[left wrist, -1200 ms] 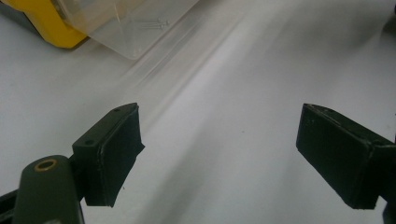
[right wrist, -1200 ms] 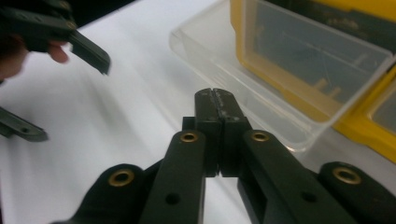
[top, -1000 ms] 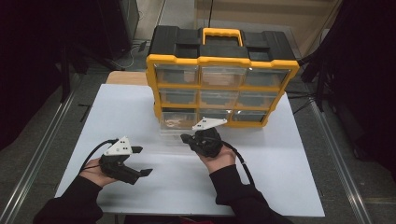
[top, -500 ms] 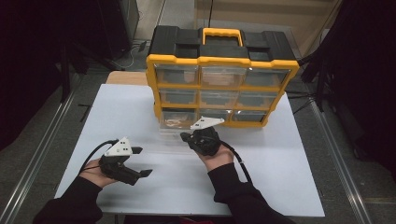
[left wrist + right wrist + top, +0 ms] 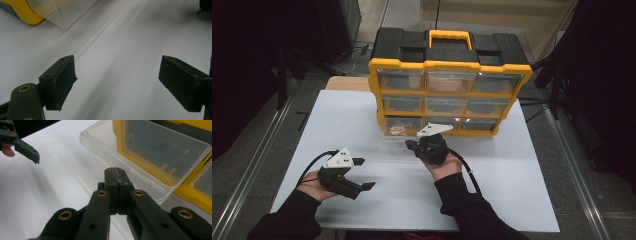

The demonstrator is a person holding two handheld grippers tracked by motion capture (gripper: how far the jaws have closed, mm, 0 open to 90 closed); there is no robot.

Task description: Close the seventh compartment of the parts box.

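Two handheld grippers at a nine-drawer organizer on a white counter (image 5: 522,185)

The yellow-and-black organizer (image 5: 451,70) shows three rows of three clear drawers; one, the bottom-left drawer (image 5: 399,131), is pulled out over the counter. The right gripper (image 5: 116,173) sits just beside that drawer's front, jaws pressed together, holding nothing. The left gripper (image 5: 362,173) hovers near the counter's front left, jaws spread wide, empty

1. Left gripper (image 5: 362,174) held low in the lower left of the high view, jaws spread wide apart, nothing between them; same wide gap seen in the left gripper view (image 5: 117,85).
2. Left hand (image 5: 314,187) cupped under its body, dark sleeve entering from the bottom edge.
3. Right gripper (image 5: 116,178) sat near frame centre in the high view (image 5: 411,145), jaws pressed together, empty.
4. Right hand (image 5: 444,165) gripped it from below, forearm angled in from the bottom right.
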